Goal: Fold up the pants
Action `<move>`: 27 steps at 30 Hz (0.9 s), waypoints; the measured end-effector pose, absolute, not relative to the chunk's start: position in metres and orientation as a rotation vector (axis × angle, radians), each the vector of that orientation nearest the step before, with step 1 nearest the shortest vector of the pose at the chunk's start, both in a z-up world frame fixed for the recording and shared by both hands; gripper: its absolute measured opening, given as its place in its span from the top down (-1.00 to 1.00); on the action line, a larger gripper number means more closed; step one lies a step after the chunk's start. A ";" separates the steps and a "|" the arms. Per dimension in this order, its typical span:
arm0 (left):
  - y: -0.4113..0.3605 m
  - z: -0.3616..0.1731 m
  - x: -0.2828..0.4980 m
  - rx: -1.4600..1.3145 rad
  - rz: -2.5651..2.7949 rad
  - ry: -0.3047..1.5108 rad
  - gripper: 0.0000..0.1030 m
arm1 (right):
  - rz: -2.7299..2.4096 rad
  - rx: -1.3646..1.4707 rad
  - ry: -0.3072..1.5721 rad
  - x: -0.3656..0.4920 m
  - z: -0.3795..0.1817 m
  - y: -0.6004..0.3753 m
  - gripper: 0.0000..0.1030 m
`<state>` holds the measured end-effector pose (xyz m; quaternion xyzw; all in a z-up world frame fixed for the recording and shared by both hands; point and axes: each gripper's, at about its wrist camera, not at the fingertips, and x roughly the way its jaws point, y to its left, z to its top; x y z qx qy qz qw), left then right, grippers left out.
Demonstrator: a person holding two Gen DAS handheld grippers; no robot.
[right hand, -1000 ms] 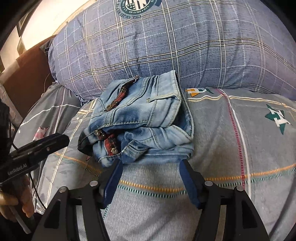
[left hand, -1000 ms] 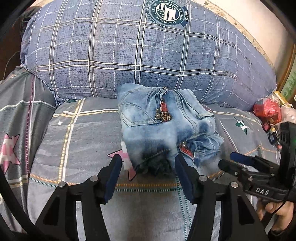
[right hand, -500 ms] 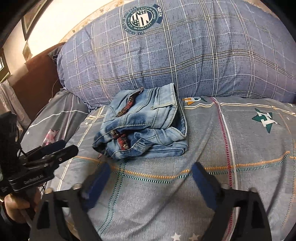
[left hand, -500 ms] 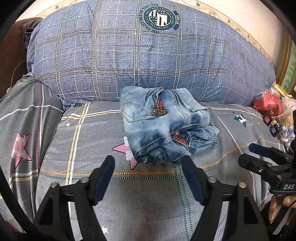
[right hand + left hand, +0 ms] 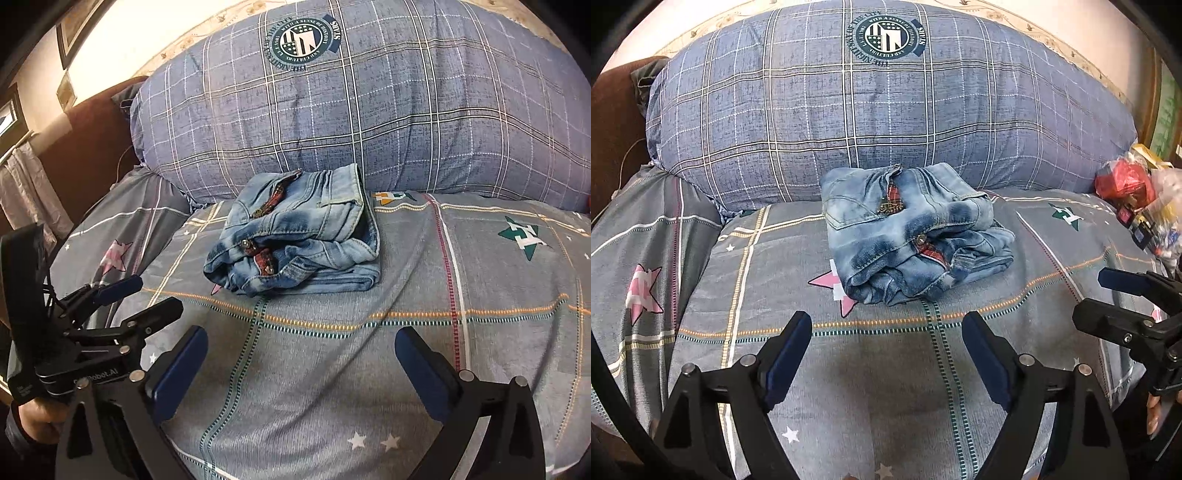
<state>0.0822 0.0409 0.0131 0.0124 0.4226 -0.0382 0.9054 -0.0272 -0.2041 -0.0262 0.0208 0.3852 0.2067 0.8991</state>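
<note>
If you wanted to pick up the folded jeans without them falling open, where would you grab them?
Probably by the thick rolled fold at the near end of the folded jeans, coming in low from the front. There all the layers bunch together, so one pinch could catch the whole stack. The far end leans against the big plaid pillow, which blocks that side. Both hand-held grippers are opening with nothing between their jaws.

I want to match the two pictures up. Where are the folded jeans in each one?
Left wrist view: the folded jeans lie just above the middle, on the bedspread, against the big plaid pillow.
Right wrist view: the jeans lie a little left of the middle, near the pillow's bottom edge.
Shared landmark: the round badge printed on the pillow, above the jeans in both views.
</note>
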 end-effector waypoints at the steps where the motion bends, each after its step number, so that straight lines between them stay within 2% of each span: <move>1: 0.040 0.013 0.082 0.030 -0.076 0.872 -0.63 | 0.427 0.048 0.799 -0.029 -0.027 -0.206 -0.99; 27: 0.026 0.024 0.053 0.047 -0.037 0.839 -0.65 | 0.425 0.089 0.772 -0.059 -0.018 -0.220 -0.99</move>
